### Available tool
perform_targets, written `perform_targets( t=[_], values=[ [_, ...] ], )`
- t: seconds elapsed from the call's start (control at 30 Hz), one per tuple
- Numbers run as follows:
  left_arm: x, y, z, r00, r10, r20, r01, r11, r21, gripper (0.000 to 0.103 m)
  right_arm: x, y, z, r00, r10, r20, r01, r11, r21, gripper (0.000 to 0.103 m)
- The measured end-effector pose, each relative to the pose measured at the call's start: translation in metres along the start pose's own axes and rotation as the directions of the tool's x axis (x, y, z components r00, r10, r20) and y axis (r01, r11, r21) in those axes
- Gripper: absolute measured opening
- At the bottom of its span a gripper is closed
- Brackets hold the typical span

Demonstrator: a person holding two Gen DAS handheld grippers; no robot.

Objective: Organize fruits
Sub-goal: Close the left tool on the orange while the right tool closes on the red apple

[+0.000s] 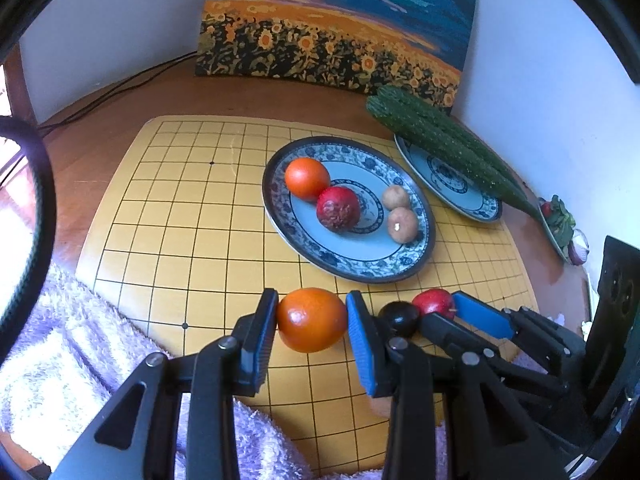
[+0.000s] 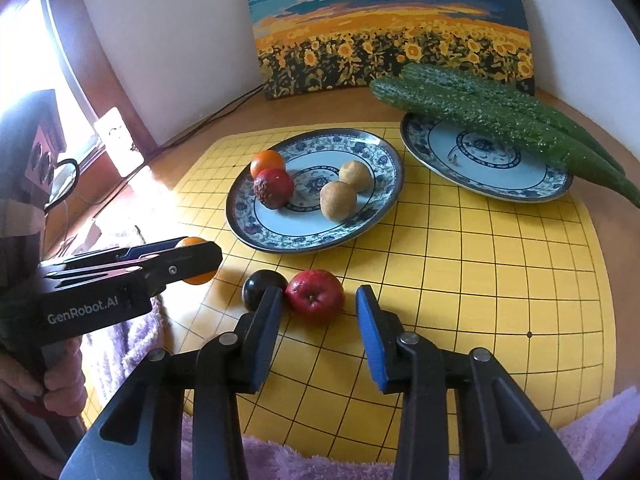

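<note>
Left tool grips an orange; right tool straddles the red apple

The left tool is clamped on an orange near the board's front edge; the right tool stands wide around a red apple, which touches a dark plum. Closing could nudge that plum rolling, and the fruit plate already holds four pieces, so the round orange may knock them. A yellow Go board covers the wooden bench; cucumbers lie across a second plate before a sunflower painting.

Bright left-side window glare, strong fisheye edge distortion.
</note>
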State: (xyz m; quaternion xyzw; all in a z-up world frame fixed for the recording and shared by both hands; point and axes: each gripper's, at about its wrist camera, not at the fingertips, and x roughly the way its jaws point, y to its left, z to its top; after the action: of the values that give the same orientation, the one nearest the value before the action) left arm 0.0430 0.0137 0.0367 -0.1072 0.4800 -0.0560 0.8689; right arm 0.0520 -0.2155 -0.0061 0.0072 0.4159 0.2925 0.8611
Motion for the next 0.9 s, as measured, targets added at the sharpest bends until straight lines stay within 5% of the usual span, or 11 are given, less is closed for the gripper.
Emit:
perform_targets(
  t=[0.9],
  values=[
    [-0.003, -0.002, 0.01, 1.0, 0.009, 0.026, -0.01, 1.0, 0.026, 0.036, -0.001, 0.001, 0.004, 1.0, 0.023, 0.006, -0.023, 1.0, 0.008, 0.032]
  ],
)
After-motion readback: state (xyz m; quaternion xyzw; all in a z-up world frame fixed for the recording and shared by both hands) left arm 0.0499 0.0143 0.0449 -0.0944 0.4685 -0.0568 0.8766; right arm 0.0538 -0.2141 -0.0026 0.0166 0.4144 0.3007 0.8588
